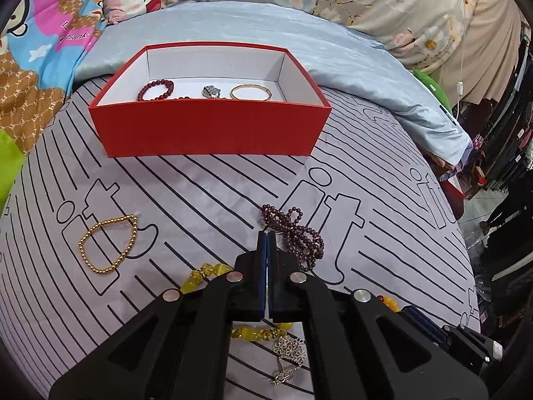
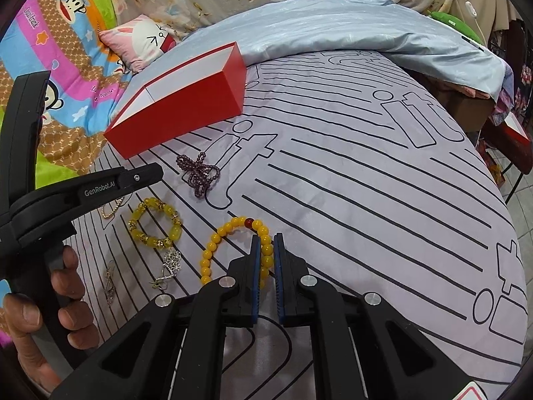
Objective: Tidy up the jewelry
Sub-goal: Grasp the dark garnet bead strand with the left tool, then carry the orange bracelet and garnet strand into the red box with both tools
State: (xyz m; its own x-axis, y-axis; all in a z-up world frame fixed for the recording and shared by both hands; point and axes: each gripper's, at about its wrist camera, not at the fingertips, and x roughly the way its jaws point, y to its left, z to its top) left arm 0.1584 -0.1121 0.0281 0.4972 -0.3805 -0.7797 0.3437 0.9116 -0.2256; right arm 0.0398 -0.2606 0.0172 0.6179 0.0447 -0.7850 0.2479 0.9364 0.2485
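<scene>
On the striped sheet, red box [image 1: 210,130] long side facing — left fingers [image 1: 266,236] pressed together, empty, right fingers [image 2: 255,250] pinching yellow bracelet [image 2: 213,253].

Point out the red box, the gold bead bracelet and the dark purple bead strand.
red box [image 1: 210,130], left wrist view, front wall.
gold bead bracelet [image 1: 82,242], left wrist view, left edge beads.
dark purple bead strand [image 2: 198,173], right wrist view, tangled middle.
</scene>
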